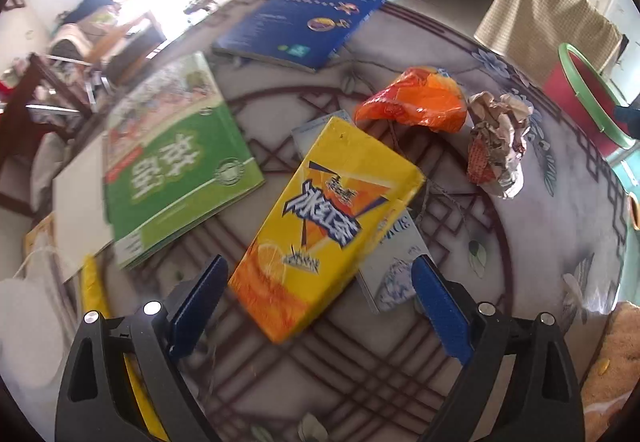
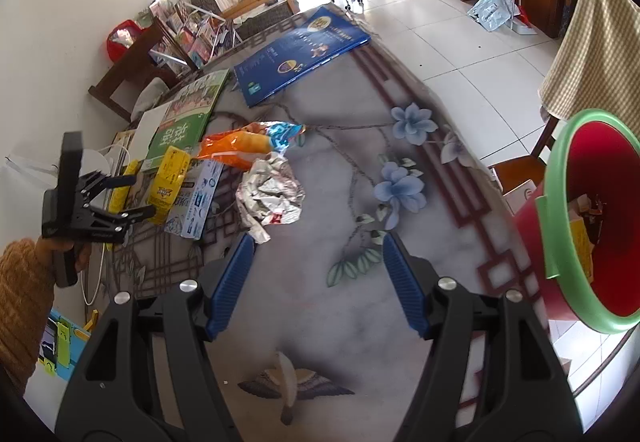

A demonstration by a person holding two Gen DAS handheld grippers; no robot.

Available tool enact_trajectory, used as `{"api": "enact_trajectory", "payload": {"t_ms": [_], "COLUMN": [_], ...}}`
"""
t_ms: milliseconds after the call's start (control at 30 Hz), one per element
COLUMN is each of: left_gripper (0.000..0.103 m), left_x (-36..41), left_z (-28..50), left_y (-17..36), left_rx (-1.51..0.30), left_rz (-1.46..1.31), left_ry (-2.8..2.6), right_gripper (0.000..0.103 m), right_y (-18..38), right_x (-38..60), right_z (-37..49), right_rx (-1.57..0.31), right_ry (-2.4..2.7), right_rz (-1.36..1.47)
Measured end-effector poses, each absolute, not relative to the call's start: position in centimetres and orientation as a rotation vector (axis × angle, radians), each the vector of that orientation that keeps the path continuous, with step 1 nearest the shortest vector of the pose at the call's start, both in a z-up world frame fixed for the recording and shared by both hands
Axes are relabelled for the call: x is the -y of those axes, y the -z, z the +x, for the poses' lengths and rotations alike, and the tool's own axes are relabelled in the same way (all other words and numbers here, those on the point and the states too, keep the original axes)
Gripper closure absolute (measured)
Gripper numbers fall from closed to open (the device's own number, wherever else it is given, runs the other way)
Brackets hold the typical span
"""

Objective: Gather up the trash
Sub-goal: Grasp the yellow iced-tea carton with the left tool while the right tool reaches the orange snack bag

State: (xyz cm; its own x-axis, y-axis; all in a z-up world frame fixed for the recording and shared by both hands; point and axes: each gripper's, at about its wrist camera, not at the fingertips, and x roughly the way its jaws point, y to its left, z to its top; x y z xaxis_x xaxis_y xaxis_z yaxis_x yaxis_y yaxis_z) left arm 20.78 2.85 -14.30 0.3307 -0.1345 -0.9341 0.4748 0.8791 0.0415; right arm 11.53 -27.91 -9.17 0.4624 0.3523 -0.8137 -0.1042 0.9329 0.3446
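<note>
We see the left gripper (image 1: 320, 282) standing wide over the tabletop (image 1: 400, 362), its blue pads apart on either side of the near end of a yellow drink carton (image 1: 324, 226) and not pressing on it; nothing is held. The carton lies flat and slantwise, resting partly on a pale blue-and-white box (image 1: 394, 262) that shows under its far corner and beside the right pad. Beyond the carton, toward the far edge, lie an orange plastic wrapper (image 1: 416, 102) and, just beside it, a crumpled paper ball (image 1: 496, 138). A green book (image 1: 172, 158) and a blue book (image 1: 300, 22) lie flat further off. In the right wrist view the right gripper (image 2: 316, 282) is part open and empty above bare tabletop, with the crumpled paper ball (image 2: 270, 192) just past its left pad. The left gripper (image 2: 116, 198) shows there from the side, held by a hand (image 2: 76, 254) in an orange sleeve (image 2: 24, 302). A red bin (image 2: 600, 222) with a green rim stands off the tabletop's right edge, trash already inside.
</note>
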Motion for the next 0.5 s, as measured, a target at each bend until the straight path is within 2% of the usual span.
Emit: {"api": "enact_trajectory", "payload": {"t_ms": [267,333,433,500], "left_gripper": [0.017,0.034,0.040,0.041], "left_x": [-3.6,-3.9,-4.2,-4.8], "left_z": [24.2,24.5,23.9,23.1], "left_y": [16.7,17.2,17.0,16.5], "left_rx": [-1.212,-1.216,-1.176,-1.138], "left_rz": [0.196,0.149,0.090,0.022], "left_ry": [0.540,0.544,0.485,0.433], "right_gripper": [0.036,0.036,0.036,0.036], "right_y": [9.3,9.6,9.8,9.7], "right_x": [25.1,24.1,22.7,21.3], "right_z": [14.1,15.2,16.8,18.6], "right_rx": [-1.090,-1.106,-1.113,-1.110], "right_ry": [-0.273,-0.288,-0.318,-0.353], "right_rz": [0.223,0.207,0.172,0.137]}}
